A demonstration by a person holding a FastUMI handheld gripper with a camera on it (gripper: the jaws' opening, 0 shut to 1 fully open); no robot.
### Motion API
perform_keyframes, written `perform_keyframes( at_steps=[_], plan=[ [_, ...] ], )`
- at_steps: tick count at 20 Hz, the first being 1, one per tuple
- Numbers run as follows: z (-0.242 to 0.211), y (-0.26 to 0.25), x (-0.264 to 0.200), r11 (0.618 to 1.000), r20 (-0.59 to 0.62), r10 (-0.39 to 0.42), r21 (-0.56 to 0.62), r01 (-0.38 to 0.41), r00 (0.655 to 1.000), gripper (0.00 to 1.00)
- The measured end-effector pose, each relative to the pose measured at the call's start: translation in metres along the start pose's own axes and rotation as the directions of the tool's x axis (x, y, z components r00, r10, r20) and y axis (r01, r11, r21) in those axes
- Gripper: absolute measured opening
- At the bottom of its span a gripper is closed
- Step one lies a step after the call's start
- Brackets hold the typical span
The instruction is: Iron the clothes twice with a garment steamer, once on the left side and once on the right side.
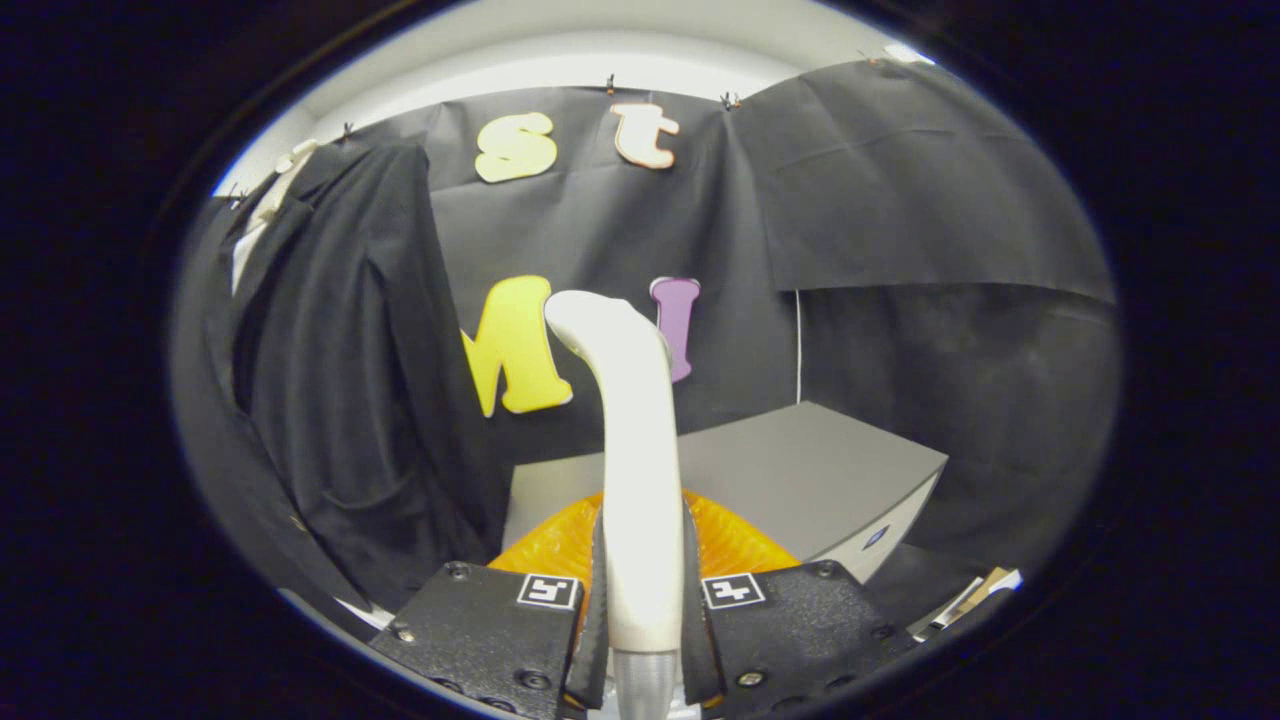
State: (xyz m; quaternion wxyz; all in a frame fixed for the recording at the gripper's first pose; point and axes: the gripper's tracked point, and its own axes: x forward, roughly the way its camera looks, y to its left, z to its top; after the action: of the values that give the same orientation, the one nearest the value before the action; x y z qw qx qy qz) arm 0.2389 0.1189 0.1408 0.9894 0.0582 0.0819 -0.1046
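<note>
My claw pinching garment steamer handle, both fingers pressed on its sides; steamer upright, head bent toward left. Orange ribbed thing just behind fingers. Beyond it, grey box, near corner toward right. Farther left, dark garment hanging against booth wall, well apart from steamer.

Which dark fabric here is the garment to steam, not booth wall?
The black jacket hanging left of the gripper-held steamer handle; it has lapels and a sleeve.
</note>
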Motion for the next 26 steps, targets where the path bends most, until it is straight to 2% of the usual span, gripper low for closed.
perform_keyframes(
  at_steps=[6, 11, 15, 21, 26],
  plan=[
    [0.050, 0.048, -0.047, 0.999, 0.200, 0.043, 0.006, -0.045, 0.979, 0.32],
    [0.081, 0.080, -0.069, 0.997, 0.323, 0.080, -0.004, -0.083, 0.943, 0.32],
    [0.103, 0.120, -0.085, 0.991, 0.416, 0.134, -0.036, -0.131, 0.899, 0.31],
    [0.122, 0.170, -0.083, 0.979, 0.473, 0.202, -0.080, -0.187, 0.858, 0.31],
    [0.120, 0.196, -0.080, 0.978, 0.485, 0.207, -0.134, -0.162, 0.849, 0.31]
  ],
)
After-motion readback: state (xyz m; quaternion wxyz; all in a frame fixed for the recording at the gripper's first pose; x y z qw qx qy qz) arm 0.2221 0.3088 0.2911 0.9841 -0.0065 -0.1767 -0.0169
